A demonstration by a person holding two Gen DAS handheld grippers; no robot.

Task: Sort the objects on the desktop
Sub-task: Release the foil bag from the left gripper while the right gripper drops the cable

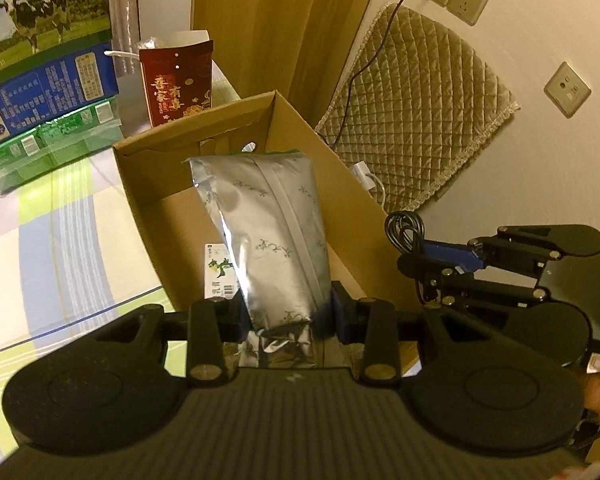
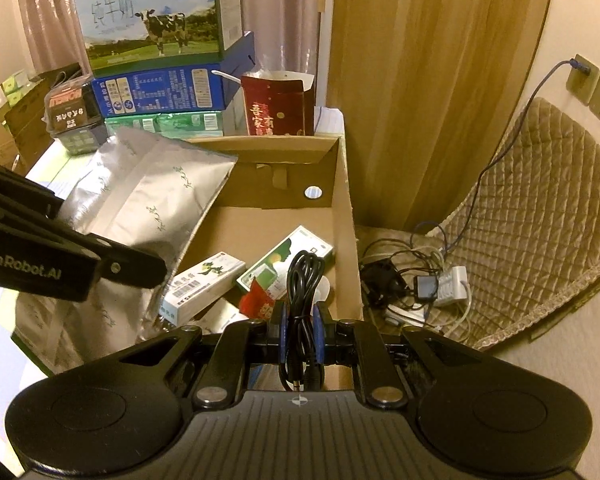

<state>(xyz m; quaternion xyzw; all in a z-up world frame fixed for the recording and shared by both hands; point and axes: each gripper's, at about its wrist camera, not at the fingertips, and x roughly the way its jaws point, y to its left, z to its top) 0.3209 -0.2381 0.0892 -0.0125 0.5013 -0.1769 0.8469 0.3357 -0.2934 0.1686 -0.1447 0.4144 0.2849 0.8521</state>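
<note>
Two grippers, each clamped on an item, are held over an open cardboard box (image 2: pixel 346 216).

The left gripper (image 1: pixel 284 312) is closed on a silver foil pouch (image 1: pixel 268 224) printed with small green characters, held tilted above the box; the right gripper (image 2: pixel 298 320) is closed on a coiled black cable (image 2: pixel 302 280); "GenRobot.AI" is read on the left gripper's side; small white and green cartons (image 2: pixel 204 284) lie in the box; a milk carton (image 2: pixel 148 16) printed with a cow is stacked behind.
</note>
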